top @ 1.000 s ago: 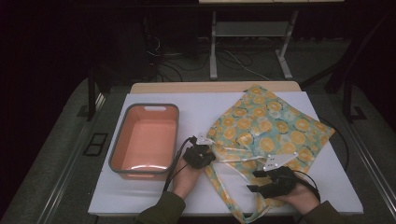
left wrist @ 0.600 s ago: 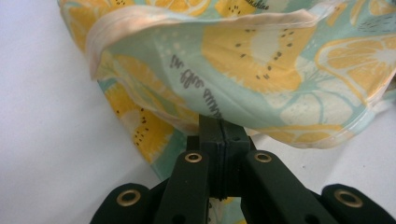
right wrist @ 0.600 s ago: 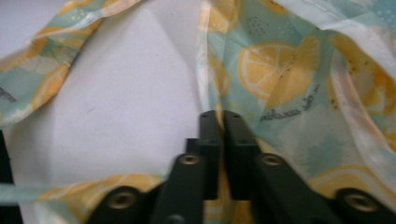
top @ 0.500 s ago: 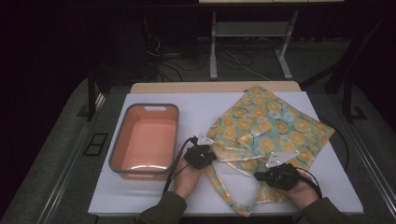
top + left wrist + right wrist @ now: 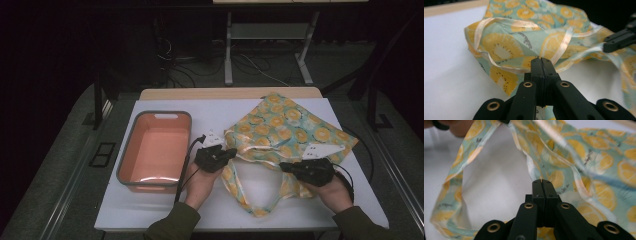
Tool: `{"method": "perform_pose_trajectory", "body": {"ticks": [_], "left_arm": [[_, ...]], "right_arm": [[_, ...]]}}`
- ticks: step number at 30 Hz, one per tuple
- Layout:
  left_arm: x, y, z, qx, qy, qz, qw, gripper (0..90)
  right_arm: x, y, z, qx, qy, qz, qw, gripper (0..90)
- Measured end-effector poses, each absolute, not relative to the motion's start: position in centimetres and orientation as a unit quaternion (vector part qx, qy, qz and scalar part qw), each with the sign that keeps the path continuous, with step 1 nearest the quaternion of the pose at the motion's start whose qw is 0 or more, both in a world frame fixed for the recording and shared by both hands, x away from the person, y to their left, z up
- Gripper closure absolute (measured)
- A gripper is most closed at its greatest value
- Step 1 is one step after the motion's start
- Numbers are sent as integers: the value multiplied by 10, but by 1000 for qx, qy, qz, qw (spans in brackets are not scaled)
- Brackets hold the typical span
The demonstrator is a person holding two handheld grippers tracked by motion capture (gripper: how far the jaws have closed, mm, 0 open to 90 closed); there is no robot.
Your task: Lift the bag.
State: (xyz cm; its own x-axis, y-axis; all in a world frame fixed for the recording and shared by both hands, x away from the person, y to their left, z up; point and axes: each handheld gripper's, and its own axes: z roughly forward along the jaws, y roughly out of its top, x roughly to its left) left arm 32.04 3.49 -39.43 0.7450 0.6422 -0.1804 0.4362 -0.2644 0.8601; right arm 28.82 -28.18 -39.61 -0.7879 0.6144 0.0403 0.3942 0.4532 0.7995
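Observation:
A mint tote bag (image 5: 295, 130) printed with lemon slices lies on the right half of the white table (image 5: 210, 107), and its strap loop (image 5: 250, 205) trails toward the front edge. My left gripper (image 5: 231, 152) is shut on the bag's rim at the left side of its mouth. In the left gripper view the closed jaws pinch the cream-edged fabric (image 5: 506, 50). My right gripper (image 5: 282, 166) is shut on the bag's edge at the right side of the mouth, with a thin sliver of cloth (image 5: 579, 162) caught at its tips. The mouth hangs lifted between them.
A salmon plastic bin (image 5: 165, 114) with a grey rim stands empty on the left of the table, just left of my left hand. Cables trail from both grippers. A metal stand (image 5: 230, 55) and dark floor lie beyond the far edge.
Both hands have risen, lifting the bag's mouth off the table. The right gripper has shifted to the right and closed on the bag's edge, and the strap loop has spread wider.

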Motion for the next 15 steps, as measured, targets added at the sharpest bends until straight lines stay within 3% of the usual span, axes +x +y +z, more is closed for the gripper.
{"method": "perform_pose_trajectory", "body": {"ticks": [10, 15], "left_arm": [[308, 57, -334, 734, 325, 142, 579, 895], [320, 52, -342, 742, 336, 131, 565, 895]], "right_arm": [[289, -291, -351, 286, 806, 485, 182, 899], [303, -298, -353, 306, 798, 485, 184, 899]]}}
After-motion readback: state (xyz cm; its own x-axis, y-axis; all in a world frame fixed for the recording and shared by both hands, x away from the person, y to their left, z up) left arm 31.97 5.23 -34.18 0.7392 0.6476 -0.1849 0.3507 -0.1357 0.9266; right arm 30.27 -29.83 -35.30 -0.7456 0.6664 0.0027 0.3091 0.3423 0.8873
